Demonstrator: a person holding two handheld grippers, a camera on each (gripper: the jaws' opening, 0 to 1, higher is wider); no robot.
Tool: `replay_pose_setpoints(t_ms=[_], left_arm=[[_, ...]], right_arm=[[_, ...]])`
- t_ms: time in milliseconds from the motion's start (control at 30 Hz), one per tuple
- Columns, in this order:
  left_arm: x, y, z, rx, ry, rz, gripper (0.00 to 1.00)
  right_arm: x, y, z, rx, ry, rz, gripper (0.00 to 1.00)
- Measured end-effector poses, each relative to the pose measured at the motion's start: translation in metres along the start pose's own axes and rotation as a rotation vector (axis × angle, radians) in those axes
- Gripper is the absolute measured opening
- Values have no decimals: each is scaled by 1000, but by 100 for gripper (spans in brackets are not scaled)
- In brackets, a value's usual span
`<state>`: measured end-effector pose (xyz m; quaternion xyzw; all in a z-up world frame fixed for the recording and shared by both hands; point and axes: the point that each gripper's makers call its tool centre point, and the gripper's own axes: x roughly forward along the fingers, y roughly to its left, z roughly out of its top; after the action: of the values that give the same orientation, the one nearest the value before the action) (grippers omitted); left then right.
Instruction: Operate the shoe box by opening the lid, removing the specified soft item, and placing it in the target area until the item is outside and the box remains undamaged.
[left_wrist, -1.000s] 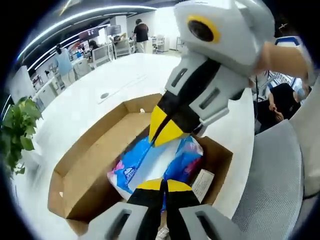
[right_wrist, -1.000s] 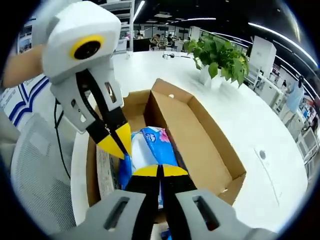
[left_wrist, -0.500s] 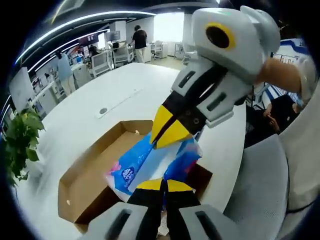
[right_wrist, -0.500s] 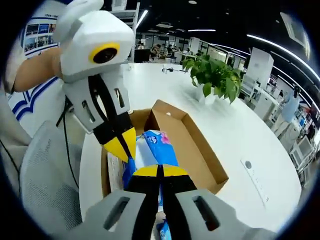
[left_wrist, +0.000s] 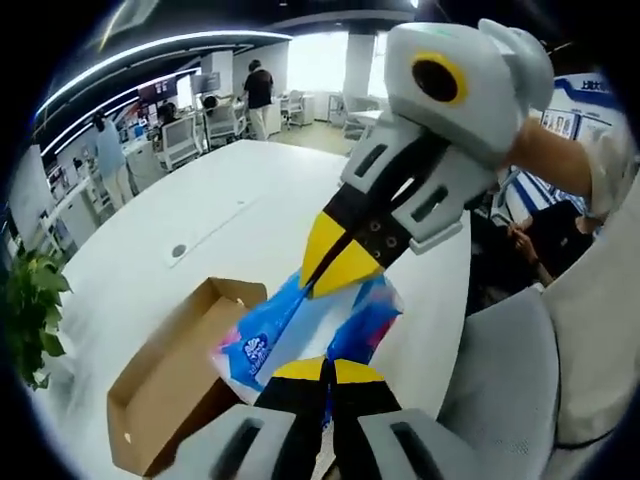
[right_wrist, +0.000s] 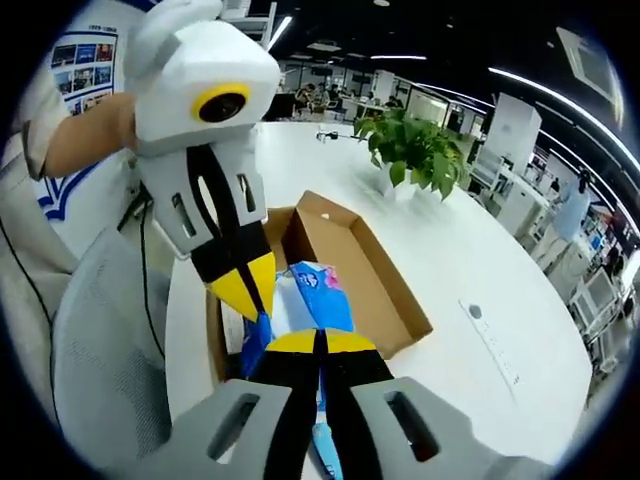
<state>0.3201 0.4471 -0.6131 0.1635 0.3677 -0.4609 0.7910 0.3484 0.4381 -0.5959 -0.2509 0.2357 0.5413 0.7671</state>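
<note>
Already both grippers have their yellow-tipped fingers pressed together on the same soft pack. In the left gripper view, the left gripper (left_wrist: 328, 372) pinches the near edge of the blue-and-pink pack (left_wrist: 300, 325), while the right gripper (left_wrist: 338, 262) comes in from the upper right and clamps the far edge of it. In the right gripper view the roles mirror: the right gripper (right_wrist: 318, 343) nips the pack (right_wrist: 310, 298) at its near end, and the left gripper (right_wrist: 248, 285) bites it from the upper left.

The pack hangs between the two pairs of jaws, stretched a little, and sits above the cardboard box (left_wrist: 170, 375). In the right gripper view the box (right_wrist: 365, 270) lies beneath it, open at the top with no lid over it, and a white paper slip (right_wrist: 233, 325) shows inside near the left wall. Whether the pack's lower end is fully free of the box rim cannot be told, since the jaws cover that part.

As a judgement, the opening step looks done and the removal looks nearly done: the pack appears raised out of the box rather than resting on its floor. The box walls look straight and untorn where they show. What is left is to carry the pack sideways over the white table (left_wrist: 230, 215) and set it down in the target area, which is not marked in either view. A potted plant (right_wrist: 415, 150) stands well apart on the table.
</note>
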Motion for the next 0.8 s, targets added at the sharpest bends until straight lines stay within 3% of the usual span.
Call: replay_pose_setpoints(t_ms=[433, 800], left_arm=[[32, -28, 29, 55, 4, -81, 0], [67, -49, 57, 98, 6, -147, 0]], right_arm=[[-31, -13, -38, 27, 48, 13, 0], [-56, -34, -72, 74, 84, -20, 0]])
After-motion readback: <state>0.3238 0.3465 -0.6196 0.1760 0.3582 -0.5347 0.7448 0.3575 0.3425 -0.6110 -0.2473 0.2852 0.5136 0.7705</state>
